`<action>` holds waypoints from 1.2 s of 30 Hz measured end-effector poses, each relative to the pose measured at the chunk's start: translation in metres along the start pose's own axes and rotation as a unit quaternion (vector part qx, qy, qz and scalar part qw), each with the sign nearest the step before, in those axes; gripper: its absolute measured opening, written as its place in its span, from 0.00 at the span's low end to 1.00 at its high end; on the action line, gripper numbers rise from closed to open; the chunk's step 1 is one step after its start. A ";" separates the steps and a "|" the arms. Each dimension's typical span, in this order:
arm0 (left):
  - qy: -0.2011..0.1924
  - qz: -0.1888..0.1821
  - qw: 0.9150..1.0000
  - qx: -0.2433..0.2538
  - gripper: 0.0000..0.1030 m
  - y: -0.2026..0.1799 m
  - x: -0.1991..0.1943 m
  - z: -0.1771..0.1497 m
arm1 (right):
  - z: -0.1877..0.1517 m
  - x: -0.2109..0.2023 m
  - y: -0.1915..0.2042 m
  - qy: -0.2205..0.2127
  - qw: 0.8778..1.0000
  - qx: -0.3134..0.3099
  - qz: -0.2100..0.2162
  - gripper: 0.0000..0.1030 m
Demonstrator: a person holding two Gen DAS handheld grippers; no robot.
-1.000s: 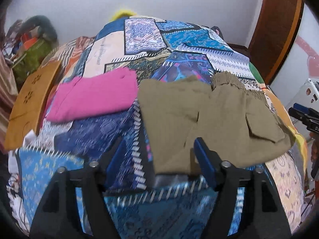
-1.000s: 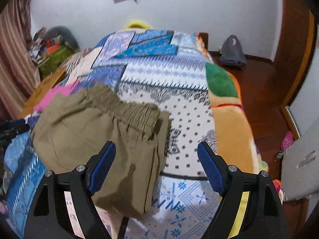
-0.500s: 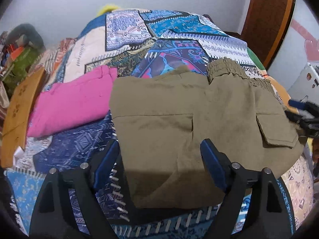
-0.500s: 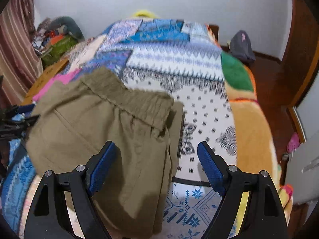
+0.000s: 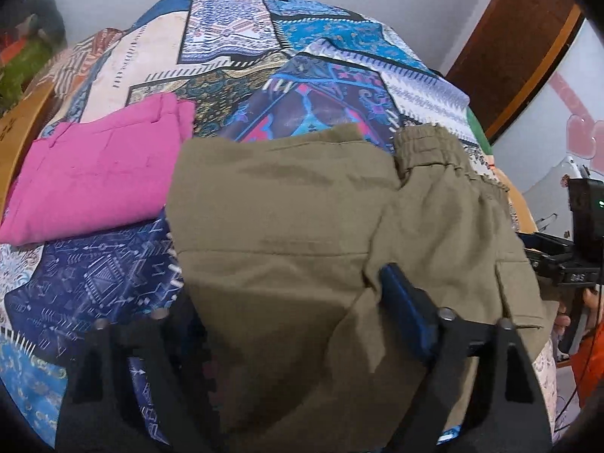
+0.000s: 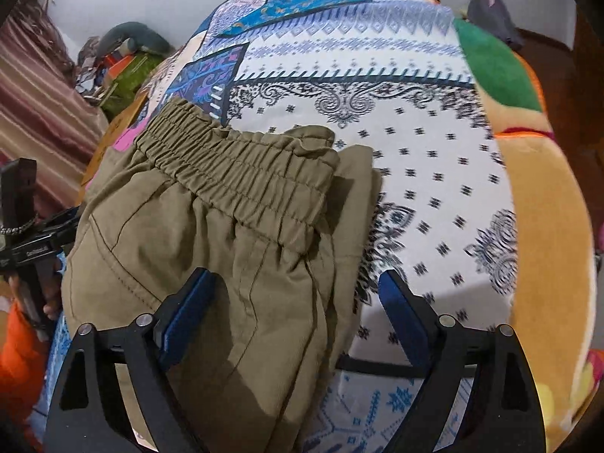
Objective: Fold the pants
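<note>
Olive-green pants (image 5: 302, 207) lie folded on a patchwork bedspread (image 5: 339, 75), elastic waistband (image 6: 234, 173) at the far end. My left gripper (image 5: 290, 302) is low over their near edge. Its jaws are closing with the cloth between them, and the pads do not press on it. The left finger is half hidden in shadow at the cloth's side edge. My right gripper (image 6: 294, 302) stands open over the pants' (image 6: 170, 234) right-hand edge below the waistband, its left finger over the cloth and its right finger over the bedspread (image 6: 434, 158).
A folded pink garment (image 5: 94, 177) lies left of the pants. A wooden board (image 5: 15, 139) leans at the bed's left side, with a heap of clothes (image 6: 124, 68) beyond. The bed's right edge shows an orange blanket (image 6: 547, 226), and a brown door (image 5: 528, 37) stands past it.
Both grippers have sunk and moved in toward the pants, which now fill more of each view. The left gripper has shifted from over the blue bedspread to over the pants' near edge.
</note>
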State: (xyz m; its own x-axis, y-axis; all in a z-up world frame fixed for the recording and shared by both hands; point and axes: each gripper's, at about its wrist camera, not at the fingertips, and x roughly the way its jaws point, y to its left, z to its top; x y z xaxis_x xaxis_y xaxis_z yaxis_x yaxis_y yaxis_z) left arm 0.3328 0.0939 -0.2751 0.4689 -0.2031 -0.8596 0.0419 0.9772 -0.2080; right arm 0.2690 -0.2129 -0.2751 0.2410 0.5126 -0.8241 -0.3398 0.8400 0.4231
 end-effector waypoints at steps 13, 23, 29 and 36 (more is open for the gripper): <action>-0.037 0.081 0.991 0.095 0.11 -0.052 -0.015 0.009 | 0.015 -0.007 0.028 0.008 0.996 -0.070 -0.046 0.26; -0.089 0.069 0.989 0.101 0.06 -0.062 -0.076 0.014 | 0.022 -0.050 0.054 -0.042 0.994 -0.092 -0.040 0.13; -0.119 0.072 0.986 0.088 0.05 -0.056 -0.116 0.011 | 0.033 -0.074 0.085 -0.083 0.990 -0.110 -0.039 0.13; -0.158 0.081 0.982 0.070 0.05 -0.032 -0.158 0.015 | 0.056 -0.085 0.123 -0.121 0.983 -0.132 -0.029 0.13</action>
State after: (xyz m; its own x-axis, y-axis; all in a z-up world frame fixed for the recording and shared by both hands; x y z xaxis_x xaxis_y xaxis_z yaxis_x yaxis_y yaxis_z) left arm 0.2708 0.0954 -0.1253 0.7282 -0.0368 -0.6844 0.0552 0.9985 0.0050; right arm 0.2575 -0.1436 -0.1321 0.4649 0.5192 -0.7171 -0.5363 0.8096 0.2385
